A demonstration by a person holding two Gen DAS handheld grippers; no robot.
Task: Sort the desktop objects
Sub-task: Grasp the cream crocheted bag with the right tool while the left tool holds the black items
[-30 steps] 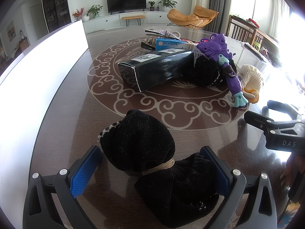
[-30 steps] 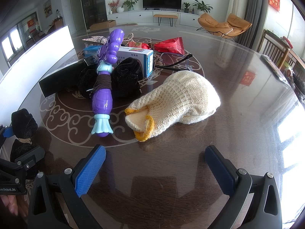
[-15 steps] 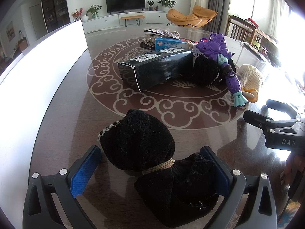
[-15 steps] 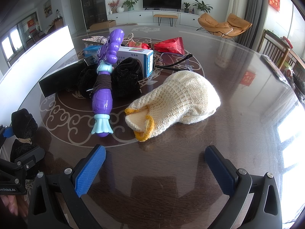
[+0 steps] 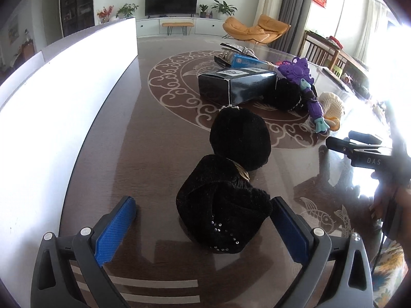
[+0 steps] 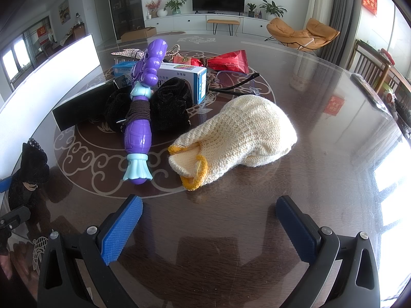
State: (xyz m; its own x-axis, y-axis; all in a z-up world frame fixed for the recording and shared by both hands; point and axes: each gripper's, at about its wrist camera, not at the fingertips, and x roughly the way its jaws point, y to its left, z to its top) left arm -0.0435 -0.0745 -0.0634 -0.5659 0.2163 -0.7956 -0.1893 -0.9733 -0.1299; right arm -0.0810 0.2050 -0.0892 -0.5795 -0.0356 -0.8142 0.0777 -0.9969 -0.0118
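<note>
Dark glossy table (image 6: 321,118) is seen w/ clutter at centre. Black bow (image 5: 231,177) lies lower centre, between wide-open left gripper (image 5: 203,225) fingers, not gripped. Right gripper (image 6: 209,222) is open too; cream glove (image 6: 239,138) at mid frame.

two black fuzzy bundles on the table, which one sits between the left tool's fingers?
The tied black bundle with the tan band at its waist, lying apart from the pile. The other black fuzzy piece lies in the pile, under the purple toy.
</note>
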